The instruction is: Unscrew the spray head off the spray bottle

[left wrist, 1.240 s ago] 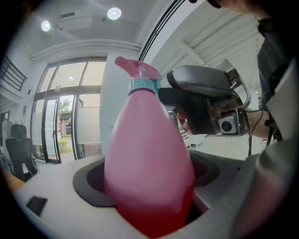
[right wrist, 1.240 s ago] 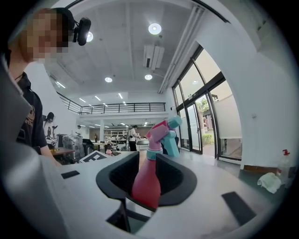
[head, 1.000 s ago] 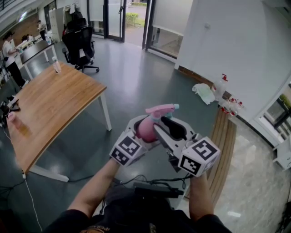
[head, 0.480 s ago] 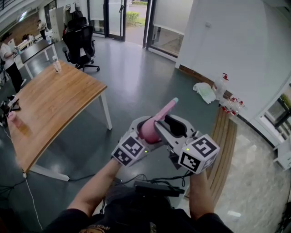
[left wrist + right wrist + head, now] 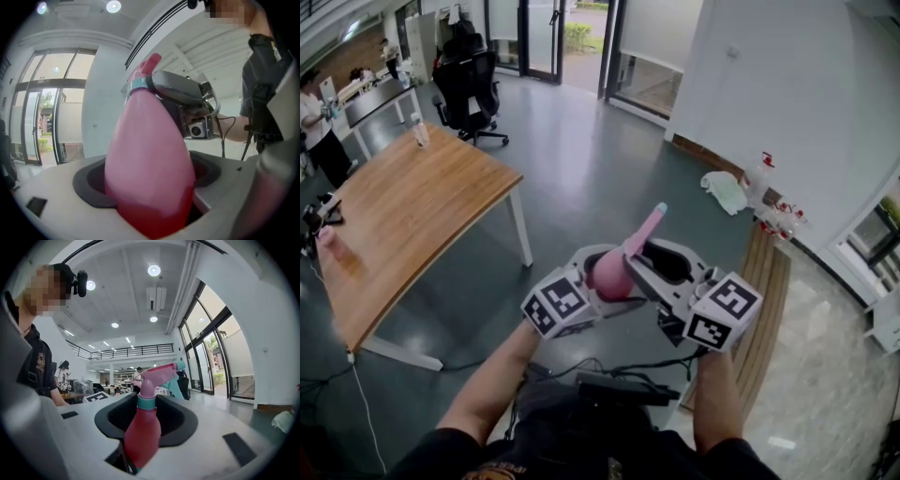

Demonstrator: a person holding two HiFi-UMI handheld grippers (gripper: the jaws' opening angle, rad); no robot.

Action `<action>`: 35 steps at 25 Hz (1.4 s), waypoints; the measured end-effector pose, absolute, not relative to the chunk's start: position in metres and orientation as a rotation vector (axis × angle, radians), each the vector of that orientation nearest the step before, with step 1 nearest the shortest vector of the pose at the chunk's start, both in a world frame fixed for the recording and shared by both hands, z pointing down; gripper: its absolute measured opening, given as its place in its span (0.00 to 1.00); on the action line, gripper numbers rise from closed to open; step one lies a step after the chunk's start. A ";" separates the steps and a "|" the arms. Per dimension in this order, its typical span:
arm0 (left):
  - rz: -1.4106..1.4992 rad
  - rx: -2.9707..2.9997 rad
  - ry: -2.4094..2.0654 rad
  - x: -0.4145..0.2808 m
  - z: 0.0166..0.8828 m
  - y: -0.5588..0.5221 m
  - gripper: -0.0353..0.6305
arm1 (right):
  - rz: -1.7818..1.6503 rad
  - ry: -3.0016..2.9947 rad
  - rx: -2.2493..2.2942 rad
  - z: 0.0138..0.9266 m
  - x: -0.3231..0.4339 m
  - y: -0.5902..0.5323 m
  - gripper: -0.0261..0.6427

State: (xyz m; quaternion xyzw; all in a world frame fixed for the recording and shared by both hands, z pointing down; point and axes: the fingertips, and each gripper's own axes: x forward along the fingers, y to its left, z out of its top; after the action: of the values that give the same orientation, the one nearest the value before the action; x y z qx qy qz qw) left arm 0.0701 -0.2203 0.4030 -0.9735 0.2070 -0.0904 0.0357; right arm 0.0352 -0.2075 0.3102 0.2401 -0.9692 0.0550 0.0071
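A pink spray bottle [image 5: 609,272] is held up in front of me, its pink spray head [image 5: 645,230] pointing up and away. My left gripper [image 5: 598,274] is shut on the bottle's wide body [image 5: 150,159], which fills the left gripper view. My right gripper [image 5: 636,262] reaches in from the right with its jaws on either side of the teal collar [image 5: 146,401] under the spray head [image 5: 159,373]. These jaws have just been closing with the neck between them, and one dark jaw rests against the collar [image 5: 138,85]. The bottle's base is hidden.
A wooden table [image 5: 403,216] stands at the left, with a black office chair [image 5: 467,89] behind it. A wooden bench [image 5: 764,281] runs along the right. Several spray bottles [image 5: 769,202] stand by the white wall. Cables trail across the grey floor below.
The spray head's nozzle has swung from pointing right to pointing up and away. The left gripper's marker cube has shifted a little to the left and down. The right gripper has stayed in place.
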 end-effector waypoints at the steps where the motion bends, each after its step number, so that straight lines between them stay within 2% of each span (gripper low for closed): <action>1: -0.268 -3.002 0.602 0.071 0.402 -0.217 0.72 | 0.178 -3.041 0.724 0.310 0.035 -0.206 0.25; 21: -0.289 -3.080 -0.095 0.073 0.394 -0.154 0.72 | 0.058 -3.143 0.019 0.305 0.039 -0.165 0.25; 29: -0.250 -3.085 -0.033 0.076 0.388 -0.162 0.72 | 0.110 -3.173 0.001 0.299 0.039 -0.165 0.25; 31: -0.238 -3.088 0.012 0.076 0.388 -0.167 0.72 | 0.131 -3.180 -0.001 0.297 0.037 -0.163 0.35; 35: -0.204 -3.087 0.131 0.072 0.385 -0.181 0.72 | 0.080 -3.162 0.130 0.297 0.036 -0.171 0.37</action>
State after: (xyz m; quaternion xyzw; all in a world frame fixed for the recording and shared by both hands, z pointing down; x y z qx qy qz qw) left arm 0.0724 -0.1814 0.3848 -0.9967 0.0422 -0.0658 0.0228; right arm 0.0356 -0.1715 0.2972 0.0410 -0.9988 0.0252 -0.0118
